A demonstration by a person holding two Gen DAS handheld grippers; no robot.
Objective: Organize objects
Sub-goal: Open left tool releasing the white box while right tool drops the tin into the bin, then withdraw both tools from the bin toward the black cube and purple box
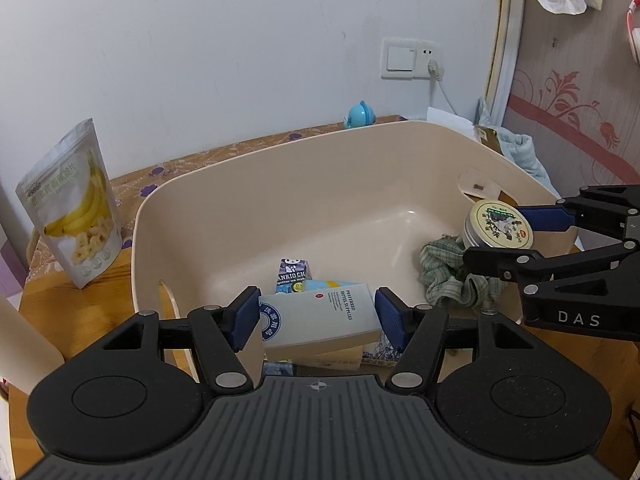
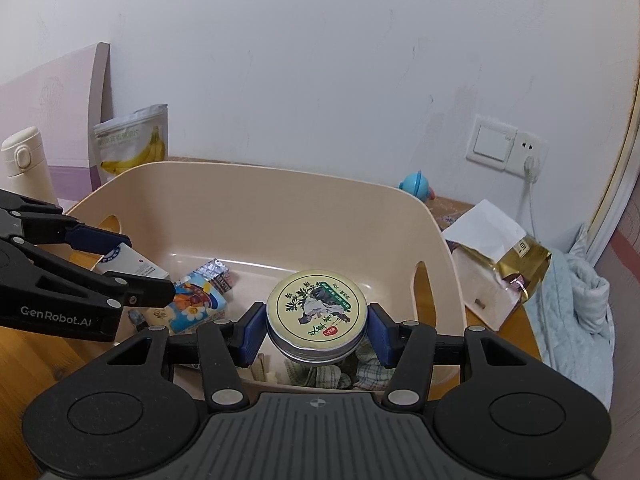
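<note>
A beige plastic basin [image 1: 280,184] stands on the wooden table; it also shows in the right wrist view [image 2: 240,200]. My left gripper [image 1: 318,320] is shut on a white box with printed text [image 1: 320,320] and holds it over the basin's near side. The box shows in the right wrist view [image 2: 132,262]. My right gripper [image 2: 316,332] is shut on a round tin with a yellow illustrated lid [image 2: 316,308], held over the basin's rim. The tin shows in the left wrist view [image 1: 498,226]. Inside the basin lie a small purple carton [image 1: 294,274], a colourful packet [image 2: 196,304] and a green checked cloth [image 1: 452,276].
A banana chips pouch [image 1: 74,204] stands left of the basin. A cream flask [image 2: 26,168] stands at the far left. A blue toy [image 1: 360,114] sits by the wall. A gold and white bag [image 2: 496,264] and a light blue cloth [image 2: 572,300] lie right of the basin.
</note>
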